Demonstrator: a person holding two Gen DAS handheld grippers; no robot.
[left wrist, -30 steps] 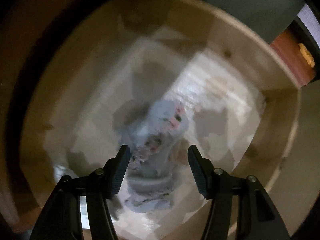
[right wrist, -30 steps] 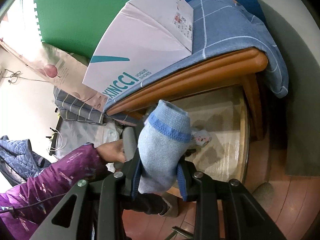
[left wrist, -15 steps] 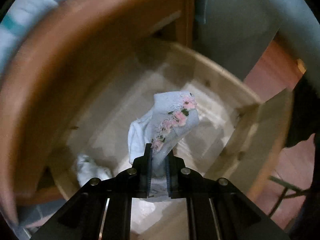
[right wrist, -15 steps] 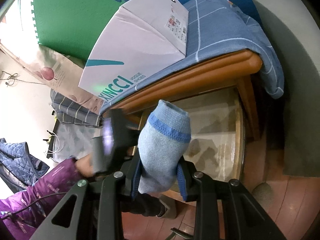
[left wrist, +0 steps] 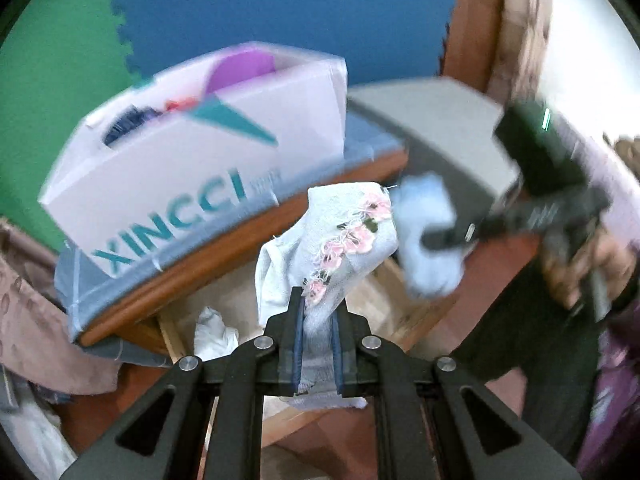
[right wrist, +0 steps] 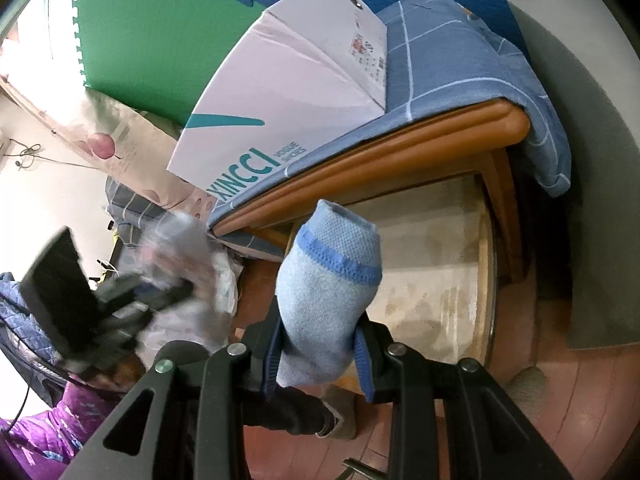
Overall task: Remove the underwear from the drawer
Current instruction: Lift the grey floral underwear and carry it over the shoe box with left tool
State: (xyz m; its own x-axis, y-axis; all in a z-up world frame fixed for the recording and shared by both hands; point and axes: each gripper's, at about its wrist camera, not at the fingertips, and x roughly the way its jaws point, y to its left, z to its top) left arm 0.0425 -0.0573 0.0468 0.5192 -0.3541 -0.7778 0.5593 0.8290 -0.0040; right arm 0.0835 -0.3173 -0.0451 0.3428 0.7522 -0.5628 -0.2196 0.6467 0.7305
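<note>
My left gripper [left wrist: 316, 344] is shut on pale grey underwear with pink flower trim [left wrist: 344, 240], held up above the open wooden drawer [left wrist: 400, 292]. A small white garment [left wrist: 214, 332] lies in the drawer's left corner. My right gripper [right wrist: 320, 356] is shut on a rolled light blue garment with a darker blue band [right wrist: 328, 288], in front of the open drawer [right wrist: 432, 276], whose floor shows bare. In the left wrist view the right gripper [left wrist: 440, 236] appears blurred at right with the blue roll [left wrist: 428, 240]. In the right wrist view the left gripper [right wrist: 172, 292] is a blur at left.
A white XINCCI shoe box [left wrist: 192, 172] sits on the blue checked cloth [right wrist: 452, 72] covering the cabinet top [right wrist: 400, 148]. A grey panel [right wrist: 592, 160] stands right of the cabinet. A person's purple sleeve [right wrist: 40, 436] is at lower left. Green and blue foam mats line the wall.
The left gripper closed on the flowered underwear inside the drawer and lifted it up out of the drawer, tilting upward. The right gripper kept still with the blue roll.
</note>
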